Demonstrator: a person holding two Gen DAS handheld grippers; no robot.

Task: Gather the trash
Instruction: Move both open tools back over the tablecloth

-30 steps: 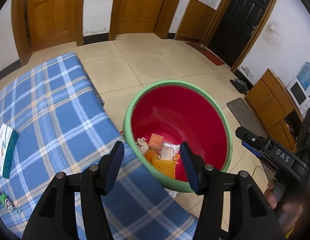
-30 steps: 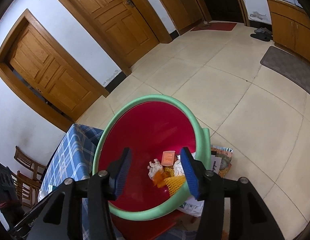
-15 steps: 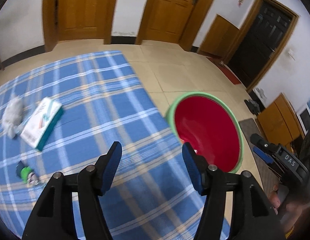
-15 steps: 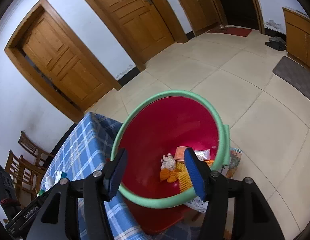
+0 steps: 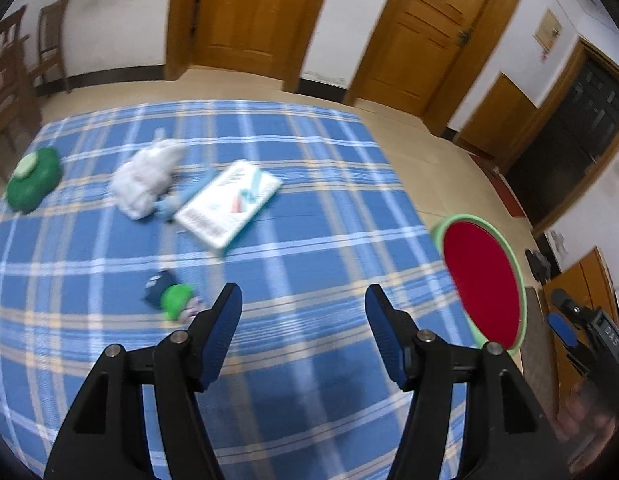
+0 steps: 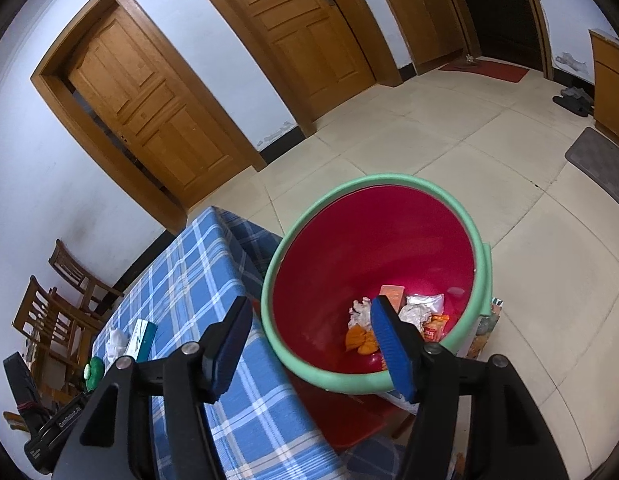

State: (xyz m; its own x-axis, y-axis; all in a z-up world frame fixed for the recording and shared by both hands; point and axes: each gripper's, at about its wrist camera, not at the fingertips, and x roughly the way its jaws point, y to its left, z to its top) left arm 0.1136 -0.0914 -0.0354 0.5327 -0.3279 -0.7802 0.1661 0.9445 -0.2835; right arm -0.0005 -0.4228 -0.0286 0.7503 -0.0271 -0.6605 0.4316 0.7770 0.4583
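Trash [image 5: 233, 202] lies on the tabletop [image 5: 309, 360], well left of the bin [image 5: 483, 284]. Both claws, left [image 5: 303, 316] and right [image 6: 311, 330], have just been opening, empty. Flat box could slip when pinched.

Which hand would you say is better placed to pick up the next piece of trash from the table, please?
Left, probably. The left gripper hangs open and empty over the tablecloth, with the green-capped scrap just ahead of its left finger. The right gripper, also empty, faces the red bin.
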